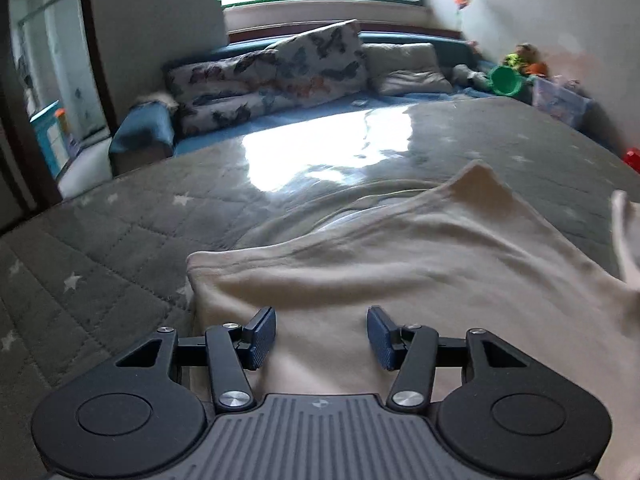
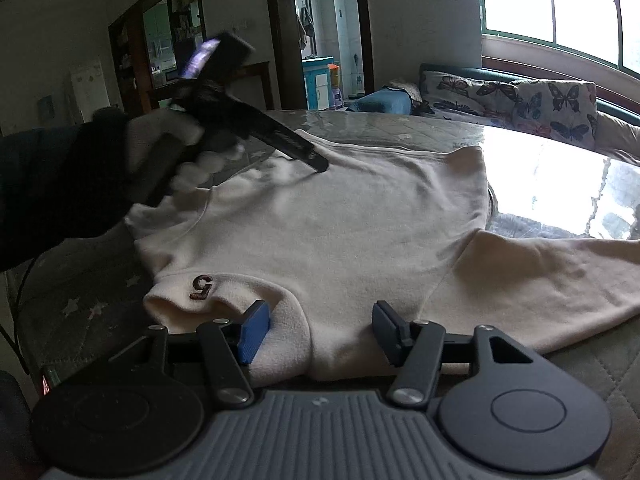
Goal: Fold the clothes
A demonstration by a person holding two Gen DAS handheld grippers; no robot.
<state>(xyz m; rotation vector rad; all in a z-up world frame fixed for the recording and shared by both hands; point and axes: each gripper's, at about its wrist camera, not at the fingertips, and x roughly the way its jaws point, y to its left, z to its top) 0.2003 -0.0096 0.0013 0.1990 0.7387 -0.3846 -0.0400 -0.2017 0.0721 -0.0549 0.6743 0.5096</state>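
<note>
A cream sweatshirt (image 2: 340,232) lies spread on a grey quilted mat with stars (image 2: 80,304). One sleeve (image 2: 560,280) trails to the right, and a folded cuff with a brown embroidered "5" (image 2: 202,286) lies near me. My right gripper (image 2: 320,332) stands open, its blue pads on either side of a fold of that cuff without pinching it. My left gripper (image 1: 322,336) hovers open over the cream cloth (image 1: 400,264) with nothing between its pads. In the right wrist view the left gripper (image 2: 316,164) is blurred, held by a gloved hand (image 2: 168,148), its tip at the garment's far edge.
Butterfly-print cushions (image 1: 280,68) and a grey pillow (image 1: 408,68) line a blue bench under the window. A green bucket (image 1: 506,80) and a toy box (image 1: 560,100) stand at the far right. The shiny mat surface (image 1: 320,156) beyond the garment is bare. A doorway (image 2: 328,32) lies behind.
</note>
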